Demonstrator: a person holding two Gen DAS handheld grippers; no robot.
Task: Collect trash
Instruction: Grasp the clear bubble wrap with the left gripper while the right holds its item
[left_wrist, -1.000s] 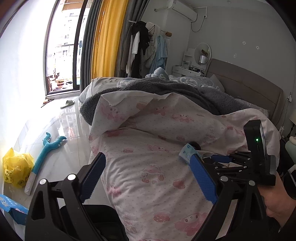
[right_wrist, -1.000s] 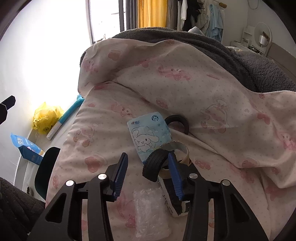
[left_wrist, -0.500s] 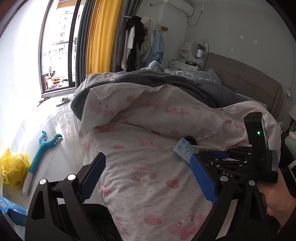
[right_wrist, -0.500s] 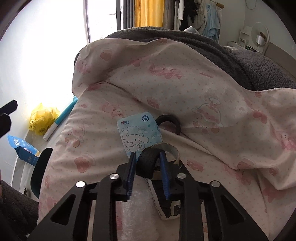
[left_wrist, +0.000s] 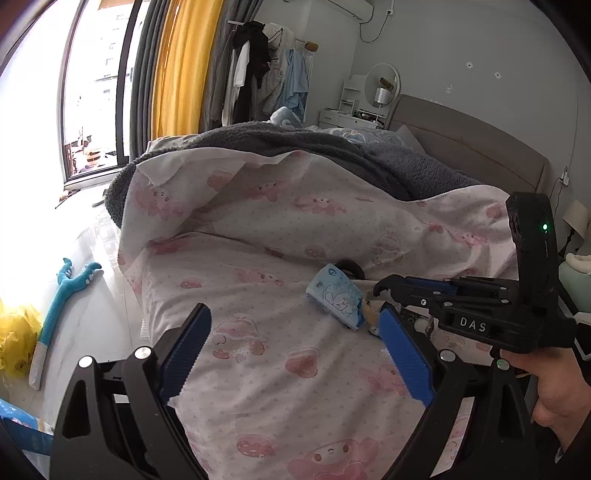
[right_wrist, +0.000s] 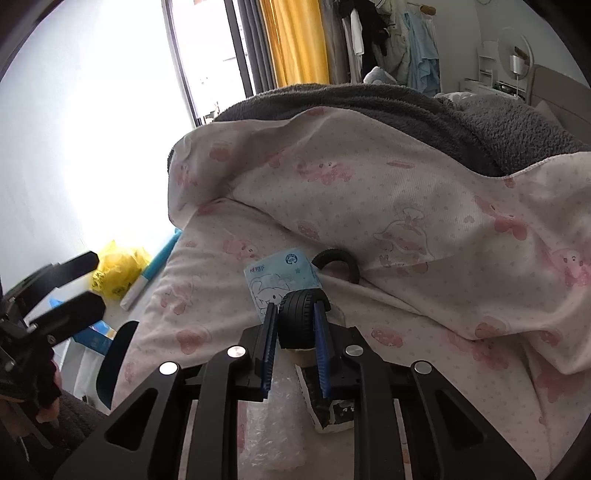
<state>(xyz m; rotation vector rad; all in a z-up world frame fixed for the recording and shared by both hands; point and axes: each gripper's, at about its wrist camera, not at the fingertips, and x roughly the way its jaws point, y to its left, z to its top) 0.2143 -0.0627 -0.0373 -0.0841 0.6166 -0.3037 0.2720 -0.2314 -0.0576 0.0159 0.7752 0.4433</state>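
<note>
My right gripper (right_wrist: 295, 308) is shut on a small black rubber tyre (right_wrist: 300, 325), held just above the pink patterned bed sheet (right_wrist: 406, 221). Just beyond it lies a blue tissue pack (right_wrist: 282, 275), with a second black tyre ring (right_wrist: 338, 263) behind that. Under the right gripper are a clear plastic wrapper (right_wrist: 273, 424) and a torn paper scrap (right_wrist: 332, 415). My left gripper (left_wrist: 295, 350) stands open over the sheet with nothing between its fingers. It is short of the tissue pack (left_wrist: 336, 299), and the right gripper (left_wrist: 380, 291) shows at its right.
A grey blanket (left_wrist: 295, 147) is heaped further up the bed. On the floor at the left lie a yellow plastic bag (left_wrist: 14, 339), a blue long-handled tool (left_wrist: 62, 299) and a blue box (left_wrist: 22, 432). A person's hand (left_wrist: 557, 391) holds the right gripper.
The right gripper's jaws closed onto the black tyre and it rose slightly. The left gripper moved in over the bed, closer to the tissue pack.
</note>
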